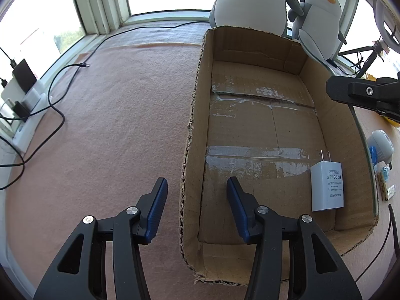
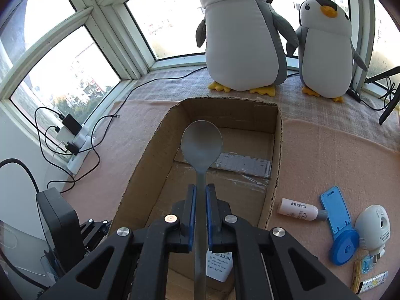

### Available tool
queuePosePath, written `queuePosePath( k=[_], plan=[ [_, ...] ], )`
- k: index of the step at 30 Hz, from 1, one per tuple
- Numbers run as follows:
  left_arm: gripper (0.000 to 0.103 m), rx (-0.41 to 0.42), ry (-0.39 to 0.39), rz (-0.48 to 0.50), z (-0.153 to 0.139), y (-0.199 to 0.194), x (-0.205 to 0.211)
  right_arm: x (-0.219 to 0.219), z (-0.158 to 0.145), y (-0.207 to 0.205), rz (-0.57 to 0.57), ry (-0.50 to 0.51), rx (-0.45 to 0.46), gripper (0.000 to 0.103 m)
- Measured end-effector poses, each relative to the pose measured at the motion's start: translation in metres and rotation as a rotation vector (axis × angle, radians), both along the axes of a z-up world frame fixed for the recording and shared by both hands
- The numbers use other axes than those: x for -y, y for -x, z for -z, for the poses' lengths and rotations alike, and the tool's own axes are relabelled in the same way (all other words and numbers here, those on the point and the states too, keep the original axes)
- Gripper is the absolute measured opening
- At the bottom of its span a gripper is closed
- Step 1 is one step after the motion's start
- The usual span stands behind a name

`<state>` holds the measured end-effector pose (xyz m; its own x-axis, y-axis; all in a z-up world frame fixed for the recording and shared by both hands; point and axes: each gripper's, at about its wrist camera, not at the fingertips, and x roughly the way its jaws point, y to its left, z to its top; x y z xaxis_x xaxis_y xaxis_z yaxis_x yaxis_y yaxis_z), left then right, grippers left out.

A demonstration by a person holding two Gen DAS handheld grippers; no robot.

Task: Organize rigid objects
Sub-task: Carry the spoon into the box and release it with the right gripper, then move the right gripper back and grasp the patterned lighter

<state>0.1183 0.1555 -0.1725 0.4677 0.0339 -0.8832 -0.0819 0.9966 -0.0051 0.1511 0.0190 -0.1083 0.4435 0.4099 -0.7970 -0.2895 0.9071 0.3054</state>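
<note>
right gripper (image 2: pixel 200 195): fingers clenched on the handle of a metal spoon (image 2: pixel 201 142), bowl pointing forward, held above the open cardboard box (image 2: pixel 275 155). left gripper (image 1: pixel 197 195): fingers spread apart, grasping nothing, straddling the box's near-left wall, one finger outside over the pink tabletop (image 1: pixel 112 125), the other inside. white power adapter (image 1: pixel 327 187) lies flat on the box floor by the right wall, prongs pointing away. right of the box on the tabletop: white tube (image 2: pixel 297 208), blue phone stand (image 2: pixel 337 225), small white camera (image 2: pixel 372 227), close together. two plush penguins (image 2: pixel 242 32) stand behind the box at the window.
</note>
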Motion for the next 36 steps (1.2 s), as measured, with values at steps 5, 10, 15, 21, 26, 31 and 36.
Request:
queuePosePath(
  k=[5, 10, 15, 21, 26, 31, 36],
  plan=[
    [0.049, 0.000, 0.000, 0.000, 0.000, 0.000, 0.000, -0.004, 0.018, -0.007, 0.025, -0.011, -0.051, 0.007],
    [0.049, 0.000, -0.001, 0.000, 0.000, 0.000, 0.000, -0.009, 0.026, -0.009, 0.017, 0.010, -0.068, 0.007],
    [0.049, 0.001, -0.002, 0.000, 0.000, 0.000, -0.001, -0.008, 0.022, -0.004, 0.024, 0.020, -0.048, 0.051],
    [0.049, 0.002, -0.006, 0.000, 0.000, 0.000, 0.000, -0.004, 0.009, 0.004, 0.007, 0.029, -0.010, 0.051],
    [0.049, 0.001, -0.012, 0.002, 0.000, 0.000, 0.001, 0.012, -0.003, 0.014, 0.003, 0.004, -0.002, 0.051],
    [0.049, 0.001, -0.013, 0.003, 0.000, -0.001, 0.001, 0.044, -0.024, 0.032, -0.001, -0.041, 0.035, 0.051],
    [0.049, 0.002, -0.013, 0.001, 0.000, 0.000, 0.001, 0.091, -0.042, 0.050, 0.022, -0.055, 0.058, 0.051]
  ],
)
